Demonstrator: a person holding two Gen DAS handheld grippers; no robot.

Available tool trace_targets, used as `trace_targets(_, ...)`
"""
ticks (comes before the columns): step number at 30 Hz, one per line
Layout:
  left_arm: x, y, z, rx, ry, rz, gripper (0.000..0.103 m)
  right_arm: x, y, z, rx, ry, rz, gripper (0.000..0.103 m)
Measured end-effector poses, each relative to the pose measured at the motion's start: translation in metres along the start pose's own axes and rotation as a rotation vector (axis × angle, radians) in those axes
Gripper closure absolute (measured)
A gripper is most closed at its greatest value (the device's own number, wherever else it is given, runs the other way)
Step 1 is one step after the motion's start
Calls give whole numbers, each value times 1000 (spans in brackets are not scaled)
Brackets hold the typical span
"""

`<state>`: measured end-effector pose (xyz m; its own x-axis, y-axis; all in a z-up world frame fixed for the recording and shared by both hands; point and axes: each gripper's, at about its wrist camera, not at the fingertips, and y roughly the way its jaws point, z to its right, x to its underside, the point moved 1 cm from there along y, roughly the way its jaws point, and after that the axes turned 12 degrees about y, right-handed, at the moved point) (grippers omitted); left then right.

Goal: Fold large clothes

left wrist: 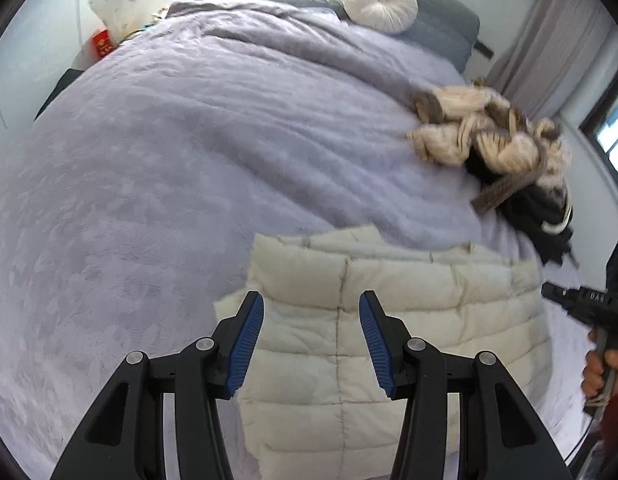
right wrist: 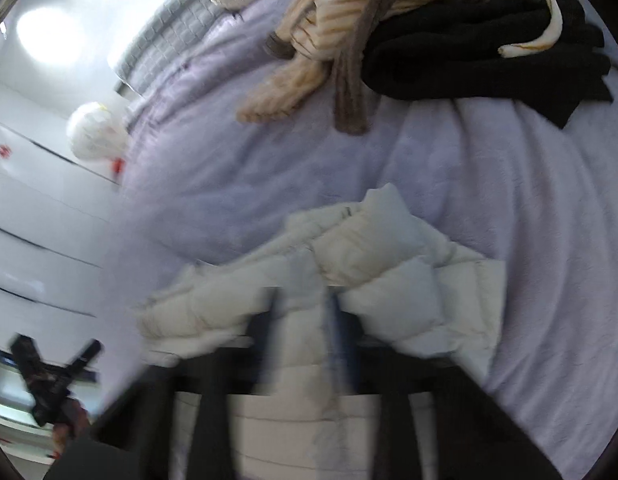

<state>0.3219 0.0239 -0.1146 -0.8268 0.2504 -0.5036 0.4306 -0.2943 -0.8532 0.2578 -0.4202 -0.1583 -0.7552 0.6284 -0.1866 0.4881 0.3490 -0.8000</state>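
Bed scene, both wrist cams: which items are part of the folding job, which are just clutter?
In the job:
white puffer jacket
left gripper, open above the jacket
right gripper, blurred, jacket fabric between its fingers
pile of unfolded clothes, probably next

Lying about:
round white cushion
lilac bedspread
white plastic bag
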Motion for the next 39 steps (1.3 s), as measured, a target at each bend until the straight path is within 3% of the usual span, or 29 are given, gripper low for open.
trace_targets(4,3,33,22,13,63,-25,51,0,17,-1,59,-73,-1,88)
trace_targets(9,-5,84,27,-10,43,-48,51,-8,39,7,120,-108,10,88)
trace_targets(13,-11,117,17,-32,4,-62,51,-21,60,23,125,-53,17,89)
trace_targets(20,-16,140,9,-49,-2,-49,51,-36,87,40,92,16,34,92)
trace_targets(28,-24,137,-7,-45,-38,-40,51,-48,81,47,77,68,77,92)
trace_targets(34,-34,114,-38,-110,-88,-33,51,-57,57,48,120,94,138,92)
trace_targets(39,-24,84,-47,-138,-80,-50,51,-52,28,41,86,111,176,88)
